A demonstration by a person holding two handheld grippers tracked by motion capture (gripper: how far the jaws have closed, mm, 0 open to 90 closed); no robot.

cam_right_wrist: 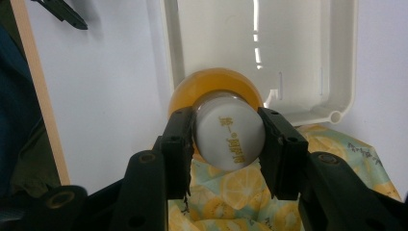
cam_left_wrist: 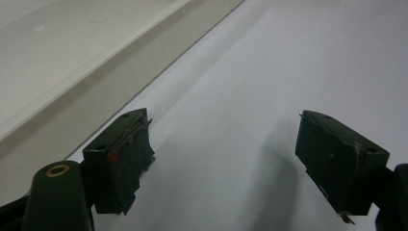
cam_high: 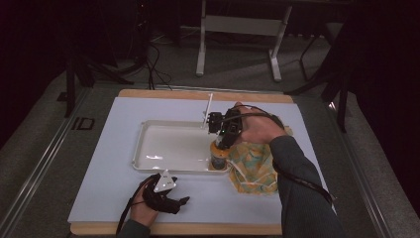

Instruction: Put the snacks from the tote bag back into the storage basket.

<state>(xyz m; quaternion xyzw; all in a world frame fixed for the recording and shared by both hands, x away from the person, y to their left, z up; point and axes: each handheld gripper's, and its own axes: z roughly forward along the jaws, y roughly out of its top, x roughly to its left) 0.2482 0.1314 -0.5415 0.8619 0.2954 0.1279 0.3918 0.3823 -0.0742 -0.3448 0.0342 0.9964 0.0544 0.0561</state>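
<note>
Right tool (cam_right_wrist: pixel 230 139) grips the bottle (cam_right_wrist: pixel 226 130) by its cap at the tray (cam_right_wrist: pixel 344 72) corner, seemingly not yet set down inside, while left tool (cam_left_wrist: pixel 226 163) rests open on the table (cam_left_wrist: pixel 269 62).

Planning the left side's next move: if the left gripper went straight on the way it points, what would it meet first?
Probably the white tabletop: the open left gripper tilts down over bare surface. The white tray lies off to one side, seemingly out of line, though depth is unclear.
</note>
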